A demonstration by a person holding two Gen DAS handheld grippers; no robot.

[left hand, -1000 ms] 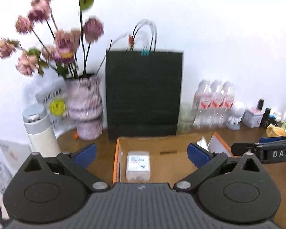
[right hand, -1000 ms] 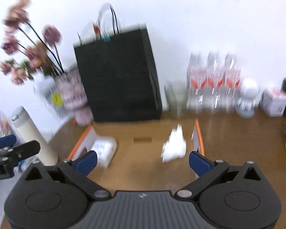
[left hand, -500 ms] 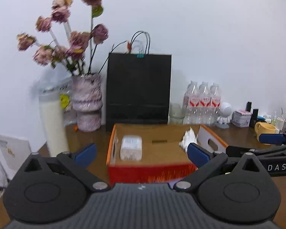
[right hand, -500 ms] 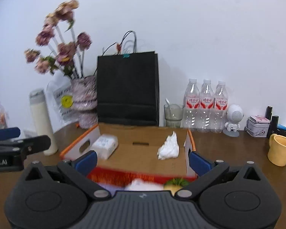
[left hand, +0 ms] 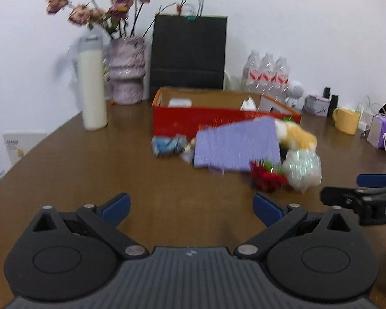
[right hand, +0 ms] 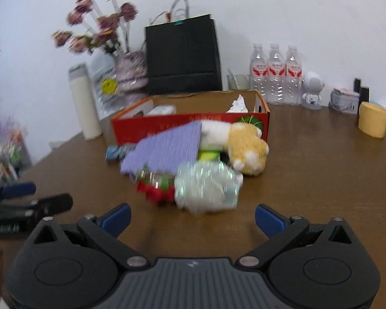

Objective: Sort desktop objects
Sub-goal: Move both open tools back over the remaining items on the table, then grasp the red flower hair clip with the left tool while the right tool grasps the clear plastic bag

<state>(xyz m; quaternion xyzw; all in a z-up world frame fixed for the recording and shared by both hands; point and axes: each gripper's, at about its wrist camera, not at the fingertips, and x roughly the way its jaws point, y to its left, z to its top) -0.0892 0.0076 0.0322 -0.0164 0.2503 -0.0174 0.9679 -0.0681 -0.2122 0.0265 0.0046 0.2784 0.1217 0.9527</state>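
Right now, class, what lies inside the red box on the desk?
Inside the red box show a white packet at its left end and a crumpled tissue at its right. Its front wall hides the floor between them.

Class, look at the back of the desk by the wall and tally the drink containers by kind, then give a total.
Clear water bottles: 3
Tall white flask: 1
Yellow mug: 1
Clear glass: 1
Total: 6
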